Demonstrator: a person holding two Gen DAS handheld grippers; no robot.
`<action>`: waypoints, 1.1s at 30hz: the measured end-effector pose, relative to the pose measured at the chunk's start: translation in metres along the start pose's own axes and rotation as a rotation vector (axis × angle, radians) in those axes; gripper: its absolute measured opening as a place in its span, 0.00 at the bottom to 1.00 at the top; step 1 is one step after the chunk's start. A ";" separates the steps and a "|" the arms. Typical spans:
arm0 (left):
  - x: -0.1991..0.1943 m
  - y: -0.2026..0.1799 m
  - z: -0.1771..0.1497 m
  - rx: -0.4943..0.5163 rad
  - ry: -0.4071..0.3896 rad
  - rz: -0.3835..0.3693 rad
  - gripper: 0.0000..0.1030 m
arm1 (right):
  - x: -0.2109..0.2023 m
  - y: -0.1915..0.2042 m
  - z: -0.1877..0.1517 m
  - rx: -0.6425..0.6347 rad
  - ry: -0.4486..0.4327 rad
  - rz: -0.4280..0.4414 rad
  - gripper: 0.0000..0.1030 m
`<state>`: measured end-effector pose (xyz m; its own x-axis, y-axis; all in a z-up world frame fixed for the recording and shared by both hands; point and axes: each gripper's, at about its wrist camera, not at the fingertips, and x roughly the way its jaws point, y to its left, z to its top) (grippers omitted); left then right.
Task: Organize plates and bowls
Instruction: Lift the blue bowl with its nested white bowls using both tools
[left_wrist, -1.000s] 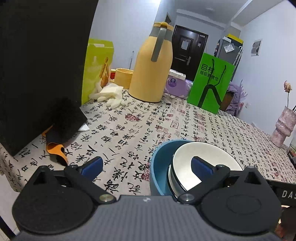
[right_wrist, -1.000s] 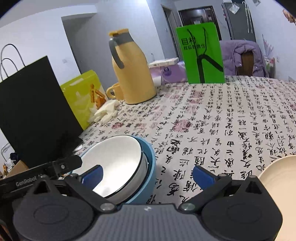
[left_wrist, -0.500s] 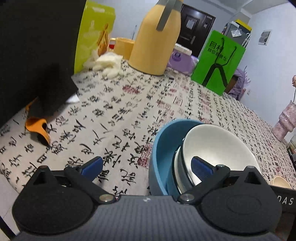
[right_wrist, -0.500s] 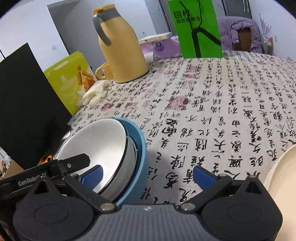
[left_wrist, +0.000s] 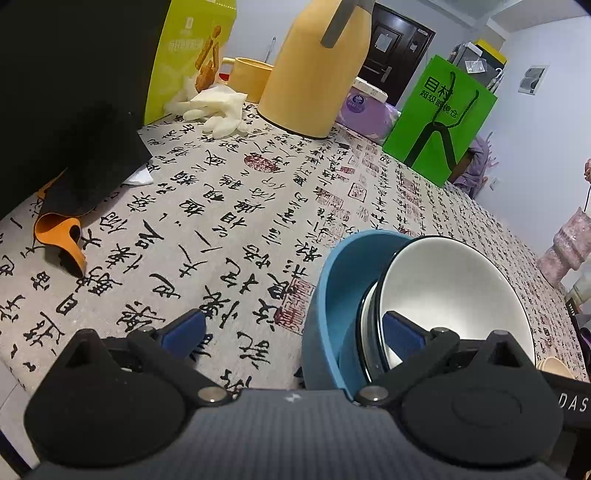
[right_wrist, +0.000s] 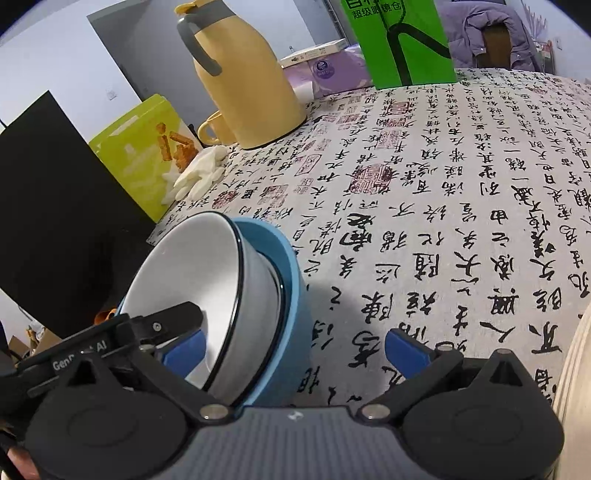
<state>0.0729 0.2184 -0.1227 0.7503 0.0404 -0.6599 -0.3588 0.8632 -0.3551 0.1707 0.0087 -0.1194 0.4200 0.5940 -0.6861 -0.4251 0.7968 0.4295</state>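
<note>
A blue bowl (left_wrist: 332, 295) sits on the printed tablecloth with a steel-sided bowl (left_wrist: 369, 321) and a white bowl (left_wrist: 454, 295) nested in it. My left gripper (left_wrist: 293, 330) is open and straddles the stack's left rims, its right finger inside the white bowl. In the right wrist view the same white bowl (right_wrist: 192, 266) and blue bowl (right_wrist: 291, 295) look tilted. My right gripper (right_wrist: 295, 347) is open and straddles their right rims, its left finger inside the white bowl. A cream plate (right_wrist: 576, 387) lies at the right edge.
A yellow thermos jug (left_wrist: 317, 74), yellow mug (left_wrist: 251, 77), white gloves (left_wrist: 218, 110), lime box (left_wrist: 188, 55) and black bag (left_wrist: 66, 92) crowd the far left. A green bag (left_wrist: 439, 118) stands behind, a pink vase (left_wrist: 569, 243) at right, an orange item (left_wrist: 62, 232) near the left edge.
Both cameras have dipped and closed in on the bowl stack, which now fills more of each view and looks more tilted. The finger spacing is unchanged.
</note>
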 end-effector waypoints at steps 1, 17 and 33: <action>0.000 0.000 0.000 0.000 0.000 0.000 1.00 | -0.001 0.000 0.000 0.000 -0.001 0.000 1.00; 0.001 0.000 0.002 -0.006 0.014 0.001 1.00 | 0.000 -0.001 0.003 0.008 0.014 -0.003 1.00; 0.001 -0.002 0.005 -0.019 0.036 -0.009 0.94 | 0.001 -0.005 0.006 0.043 0.041 0.051 0.83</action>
<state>0.0774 0.2190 -0.1196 0.7332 0.0141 -0.6798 -0.3625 0.8540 -0.3732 0.1776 0.0063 -0.1189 0.3653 0.6296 -0.6857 -0.4102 0.7701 0.4886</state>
